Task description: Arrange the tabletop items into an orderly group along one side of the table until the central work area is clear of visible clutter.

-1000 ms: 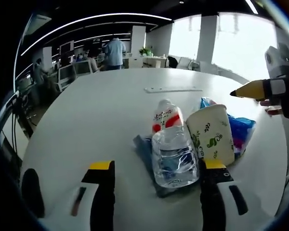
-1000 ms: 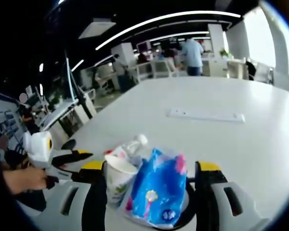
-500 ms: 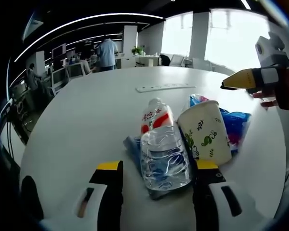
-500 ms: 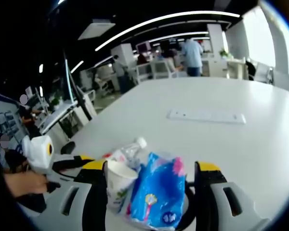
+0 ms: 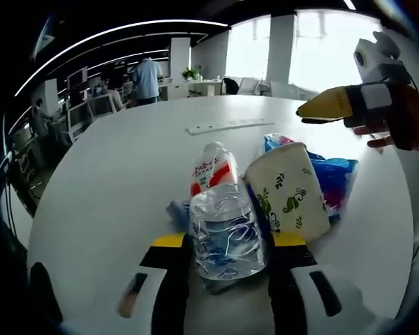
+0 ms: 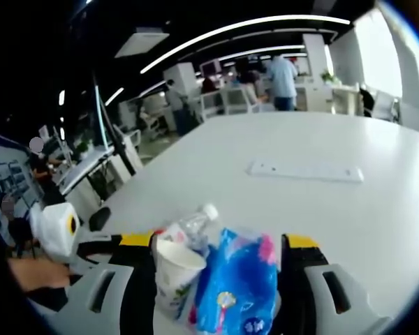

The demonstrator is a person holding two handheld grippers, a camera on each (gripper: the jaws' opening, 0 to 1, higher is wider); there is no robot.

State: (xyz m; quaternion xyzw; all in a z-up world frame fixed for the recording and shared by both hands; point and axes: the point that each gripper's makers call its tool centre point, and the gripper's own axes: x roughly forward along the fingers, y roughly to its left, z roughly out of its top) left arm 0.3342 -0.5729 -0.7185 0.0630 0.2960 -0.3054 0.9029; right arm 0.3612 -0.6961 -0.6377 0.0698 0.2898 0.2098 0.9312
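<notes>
**A:** Water bottle (image 5: 225,223), paper cup (image 5: 286,192), blue packet (image 5: 333,178) — where do they sit on your end?

**B:** All three are bunched together on the white table (image 5: 119,181). In my left gripper view the bottle lies on its side, cap end pointing away from me, with a dark cloth (image 5: 178,211) showing under it. The cup stands just beside it, tilted, touching the bottle's shoulder. The blue packet is behind the cup, pressed against it.

**A:** And your left gripper (image 5: 223,244)?

**B:** Its jaws stand apart, one on each side of the bottle's wide end. The yellow tips look to be touching the plastic or very nearly; I can't tell if they are squeezing it.

**A:** The right one?

**B:** In my right gripper view, the right gripper (image 6: 220,244) has its jaws spread wide, with the packet (image 6: 237,289) and the cup (image 6: 173,269) between them. The bottle (image 6: 188,227) lies just past the cup, its white cap pointing away. The jaws bracket the pile; I see no firm grip. From the left gripper view the same tool shows at the upper right, a yellow tip (image 5: 328,105) held in a hand (image 5: 398,118).

**A:** Anything else on the table?

**B:** A long white power strip (image 6: 304,171) lies flat well beyond the pile. Behind the table, a person in a blue shirt (image 6: 279,77) stands among desks.
</notes>
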